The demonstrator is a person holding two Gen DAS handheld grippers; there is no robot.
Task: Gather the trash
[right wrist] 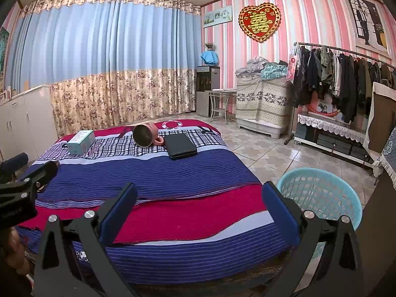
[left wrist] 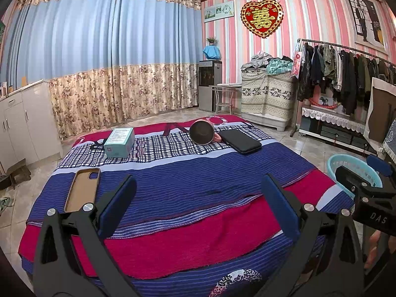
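Bedroom setting: pink striped walls, a blue and floral curtain (left wrist: pixel 111 57) across the far side, tiled floor, and a clothes rack (left wrist: pixel 346 74) at right. A bed (left wrist: pixel 173 185) covered in a red, blue and checked blanket fills the middle of both views.

Items on the bed: a teal box (left wrist: pixel 119 142) at the far left, lying flat on the checked band; a cup (left wrist: pixel 202 132) on its side near the far centre, its open mouth facing the cameras; a black flat case (left wrist: pixel 240 141) just right of the cup, near it, contact not clear; a tan phone case (left wrist: pixel 83 189) lying inner side up on the near left part, seen only in the left wrist view.

A light blue basket (right wrist: pixel 321 195) stands on the floor just beside the bed's near right corner. Its visible interior shows only mesh wall.

Left gripper (left wrist: pixel 198 198): jaws spread wide, nothing between them, held above the near end of the bed. Right gripper (right wrist: pixel 199 203): jaws likewise spread wide and empty, above the near right part of the bed, with the basket just beyond its right finger.

Each gripper appears at the edge of the other's view, side by side, apart.
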